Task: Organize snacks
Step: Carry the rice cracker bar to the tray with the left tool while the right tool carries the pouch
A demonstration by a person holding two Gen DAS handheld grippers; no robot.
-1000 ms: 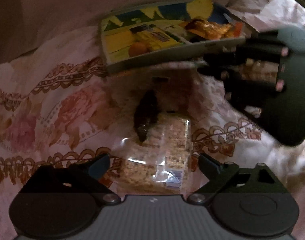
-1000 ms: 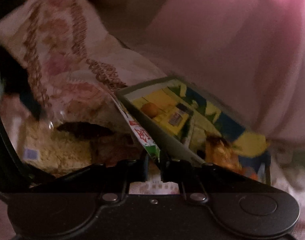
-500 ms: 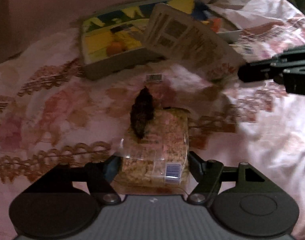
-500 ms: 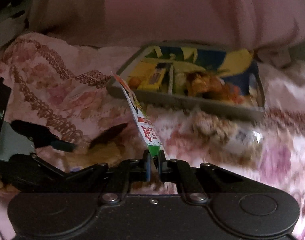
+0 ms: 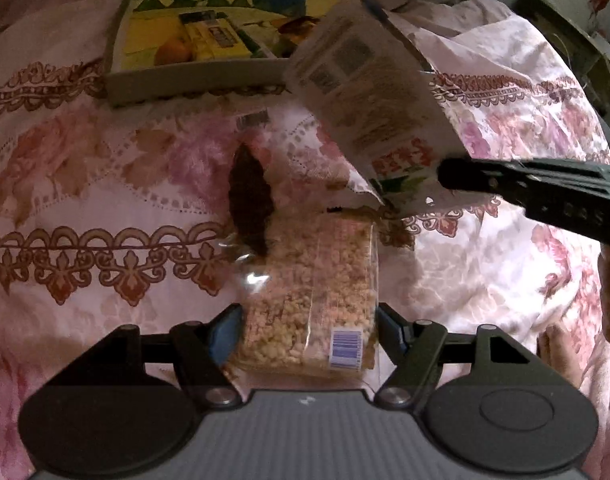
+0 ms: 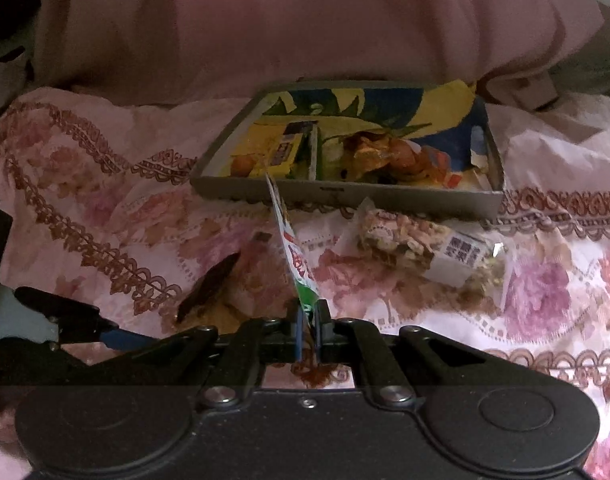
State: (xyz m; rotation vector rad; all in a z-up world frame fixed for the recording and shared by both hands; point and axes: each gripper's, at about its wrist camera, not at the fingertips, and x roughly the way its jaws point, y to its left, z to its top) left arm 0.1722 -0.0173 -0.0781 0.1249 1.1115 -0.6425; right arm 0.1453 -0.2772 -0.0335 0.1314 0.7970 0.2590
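Since a second ago the right gripper [image 6: 309, 320] has swung its white packet [image 5: 369, 92] up from beside the tray and rolled it upright, and the left gripper [image 5: 309, 330] has narrowed its jaws in on the rice-crisp pack [image 5: 311, 292].

The floral bedspread [image 5: 85, 168] fills both views. The tray [image 6: 345, 192], printed in yellow and blue, sits at upper centre of the right view and upper left of the left view, holding a yellow box [image 6: 281, 156] and an orange wrapper [image 6: 385, 152].

The white packet stands edge-on in the middle of the right view; the right jaws are pinched fully shut on its green bottom edge. In the left view it hangs at upper right, its printed back showing, partly in front of the tray.

The rice-crisp pack lies low in the middle of the left view, between the half-open left fingers, which flank it closely; whether the pads press it I cannot tell. A dark leaf-shaped piece [image 5: 251, 196] lies just above it, touching its top corner.

A nut bar [image 6: 421, 248] lies right of centre in the right view, just below the tray.
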